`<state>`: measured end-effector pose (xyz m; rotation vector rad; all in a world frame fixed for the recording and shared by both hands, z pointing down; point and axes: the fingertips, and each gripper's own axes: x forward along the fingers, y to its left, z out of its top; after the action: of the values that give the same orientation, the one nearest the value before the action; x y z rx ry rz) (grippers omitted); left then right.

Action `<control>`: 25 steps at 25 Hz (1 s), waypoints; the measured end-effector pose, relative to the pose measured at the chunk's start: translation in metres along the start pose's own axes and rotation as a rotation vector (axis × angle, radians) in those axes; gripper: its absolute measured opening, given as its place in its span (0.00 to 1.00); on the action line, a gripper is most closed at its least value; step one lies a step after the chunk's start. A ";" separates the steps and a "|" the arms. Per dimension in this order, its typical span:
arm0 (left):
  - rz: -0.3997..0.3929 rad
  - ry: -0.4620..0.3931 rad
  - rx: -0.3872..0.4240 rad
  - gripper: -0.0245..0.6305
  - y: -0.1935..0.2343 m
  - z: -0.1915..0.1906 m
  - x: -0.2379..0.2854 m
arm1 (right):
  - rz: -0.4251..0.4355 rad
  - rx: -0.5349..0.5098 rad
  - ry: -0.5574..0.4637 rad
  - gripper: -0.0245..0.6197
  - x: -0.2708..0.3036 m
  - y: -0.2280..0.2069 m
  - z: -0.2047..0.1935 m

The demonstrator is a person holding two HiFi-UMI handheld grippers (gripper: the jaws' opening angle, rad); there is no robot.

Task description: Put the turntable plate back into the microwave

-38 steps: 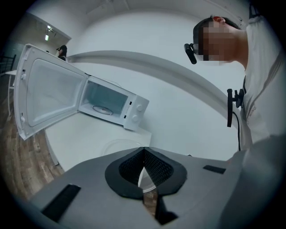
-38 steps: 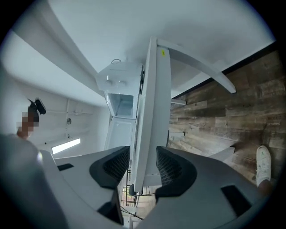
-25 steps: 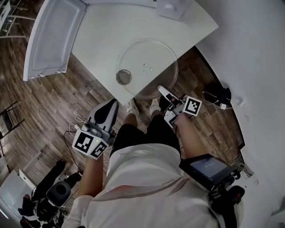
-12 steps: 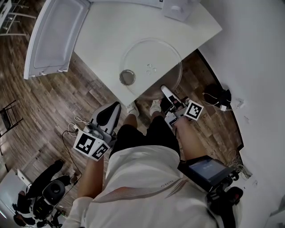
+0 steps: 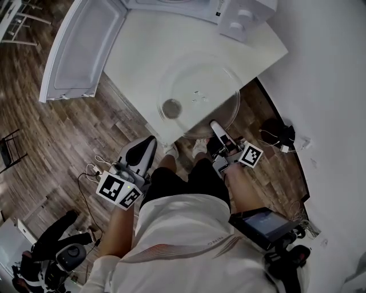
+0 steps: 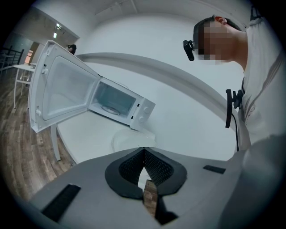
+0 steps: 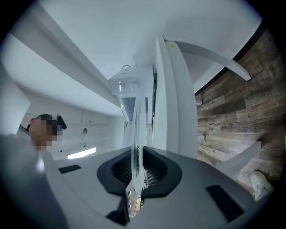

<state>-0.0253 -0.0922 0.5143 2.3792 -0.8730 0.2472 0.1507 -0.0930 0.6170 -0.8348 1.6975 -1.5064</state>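
Note:
The clear glass turntable plate (image 5: pixel 197 94) lies on the white table (image 5: pixel 143 51), its near rim over the table's front edge. My right gripper (image 5: pixel 216 127) is shut on that near rim. In the right gripper view the plate (image 7: pixel 136 129) runs edge-on between the pads of the right gripper (image 7: pixel 137 167). The white microwave (image 5: pixel 189 8) stands at the table's far side with its door (image 5: pixel 86 48) swung wide open. My left gripper (image 5: pixel 140 151) hangs below the table's front left edge, shut and holding nothing. The left gripper view shows the left gripper (image 6: pixel 144 154), the microwave (image 6: pixel 118 105) and the plate (image 6: pixel 129 136).
A small round dark thing (image 5: pixel 171 107) shows at the plate's left part; whether it is on or under the glass I cannot tell. A white wall (image 5: pixel 331 68) lies to the right, with cables (image 5: pixel 280 134) on the wooden floor. A tripod (image 5: pixel 51 257) stands at the lower left.
The right gripper's jaws have closed on the plate's near rim and the gripper has risen a little with it. The left gripper has stayed where it was.

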 end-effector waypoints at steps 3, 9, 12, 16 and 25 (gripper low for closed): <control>0.003 -0.026 0.015 0.05 0.004 0.009 -0.003 | 0.003 0.000 -0.009 0.08 0.010 0.014 0.000; -0.026 -0.073 0.059 0.05 0.016 0.038 -0.010 | 0.014 -0.015 -0.026 0.08 0.039 0.039 -0.003; -0.033 -0.105 0.063 0.05 0.026 0.051 -0.019 | 0.006 -0.016 -0.034 0.08 0.054 0.045 -0.009; -0.046 -0.140 0.071 0.05 0.038 0.068 -0.032 | -0.009 -0.015 -0.058 0.08 0.081 0.055 -0.013; -0.062 -0.223 0.101 0.05 0.071 0.109 -0.061 | -0.052 0.015 -0.200 0.08 0.158 0.067 0.002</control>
<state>-0.1204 -0.1672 0.4371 2.5586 -0.9036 0.0001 0.0663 -0.2186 0.5363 -0.9940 1.5274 -1.4172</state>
